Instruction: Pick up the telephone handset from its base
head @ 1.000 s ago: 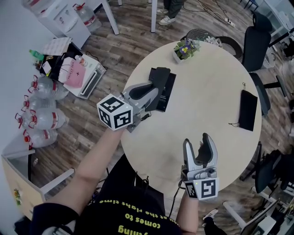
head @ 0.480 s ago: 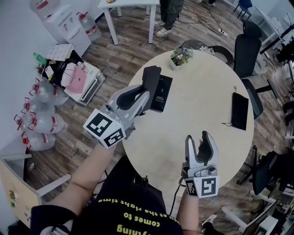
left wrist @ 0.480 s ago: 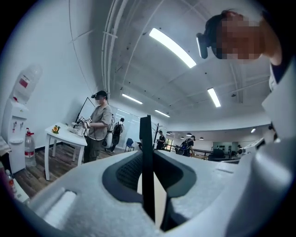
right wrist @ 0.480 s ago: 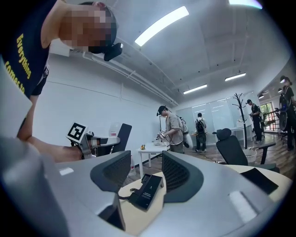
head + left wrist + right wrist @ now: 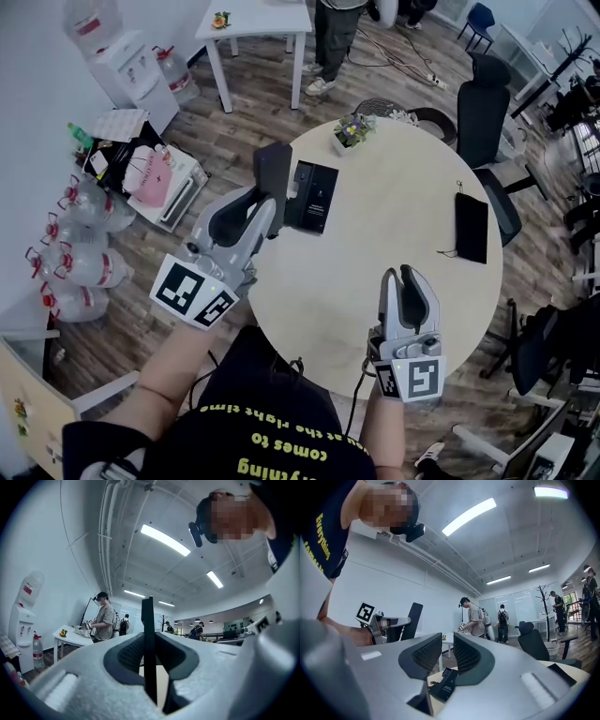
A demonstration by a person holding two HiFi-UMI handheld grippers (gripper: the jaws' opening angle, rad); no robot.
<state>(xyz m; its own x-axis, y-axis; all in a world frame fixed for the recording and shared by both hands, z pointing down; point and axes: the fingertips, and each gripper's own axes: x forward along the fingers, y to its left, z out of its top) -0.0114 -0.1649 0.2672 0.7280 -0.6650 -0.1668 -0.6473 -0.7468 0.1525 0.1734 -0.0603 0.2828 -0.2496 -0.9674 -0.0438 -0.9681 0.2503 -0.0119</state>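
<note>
The black telephone handset (image 5: 273, 172) hangs in the air over the round table's left edge, off its flat black base (image 5: 311, 195). My left gripper (image 5: 265, 199) is shut on it. In the left gripper view the handset (image 5: 148, 639) shows edge-on as a thin dark slab pressed between the pads. My right gripper (image 5: 409, 279) hovers over the table's near edge, its jaws closing with nothing between them. A narrow gap still shows in the right gripper view (image 5: 447, 654), with the base (image 5: 446, 684) lying beyond it.
On the round beige table (image 5: 394, 225) stand a small potted plant (image 5: 350, 131) at the far edge and a black pouch (image 5: 471, 227) at the right. Black office chairs (image 5: 480, 101) stand close by. Water bottles (image 5: 80, 239) crowd the floor at left. A person (image 5: 336, 28) stands beyond.
My left gripper has risen and drawn leftward with the handset, lifting it off the base. The right gripper's jaws have narrowed from wide open to a slim gap.
</note>
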